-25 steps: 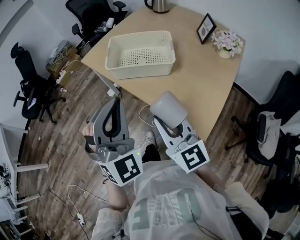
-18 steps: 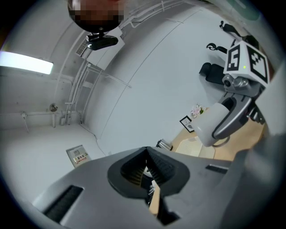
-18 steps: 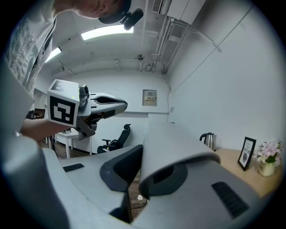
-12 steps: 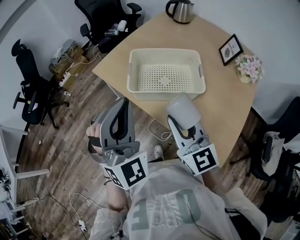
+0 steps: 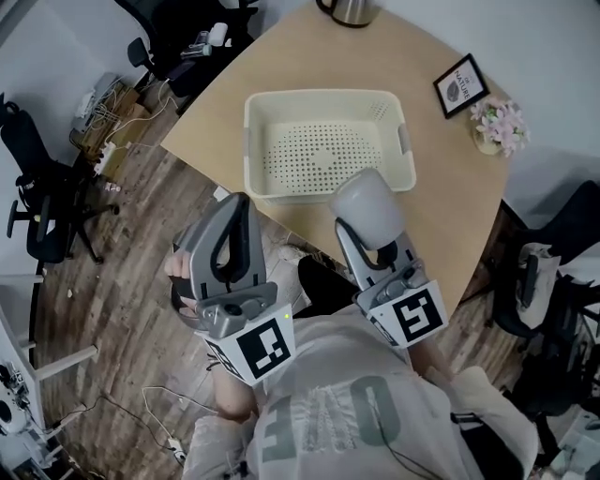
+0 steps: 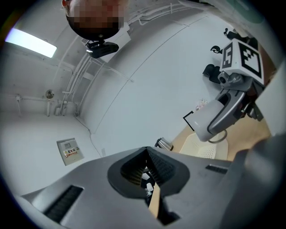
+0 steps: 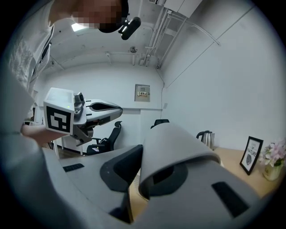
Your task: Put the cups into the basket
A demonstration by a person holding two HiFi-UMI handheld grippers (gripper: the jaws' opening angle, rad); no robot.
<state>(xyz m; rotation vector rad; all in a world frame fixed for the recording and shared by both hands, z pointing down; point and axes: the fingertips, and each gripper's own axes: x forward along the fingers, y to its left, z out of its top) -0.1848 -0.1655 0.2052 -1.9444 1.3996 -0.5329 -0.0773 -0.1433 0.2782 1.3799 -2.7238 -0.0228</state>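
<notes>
A cream perforated basket (image 5: 281, 187) sits empty on the wooden table (image 5: 450, 216). My right gripper (image 5: 373, 246) is shut on a pale grey cup (image 5: 367, 208), held tilted in the air just short of the basket's near right corner. In the right gripper view the cup (image 7: 174, 147) fills the space between the jaws, its open mouth turned towards the camera. My left gripper (image 5: 230, 204) is over the floor, left of the table edge, shut with nothing in it. The left gripper view shows its jaws meeting at the tip (image 6: 148, 154), with the cup (image 6: 203, 120) and the basket (image 6: 201, 147) beyond.
A kettle (image 5: 347, 9), a framed picture (image 5: 460, 84) and a small pot of flowers (image 5: 495, 127) stand along the table's far side. Office chairs (image 5: 47, 206) stand on the wooden floor at left, and another chair (image 5: 553, 272) at right. Cables lie on the floor.
Both grippers have come nearer the table. The cup, a good way short of the basket a second ago, is now close to its near edge. The left gripper stays shut.
</notes>
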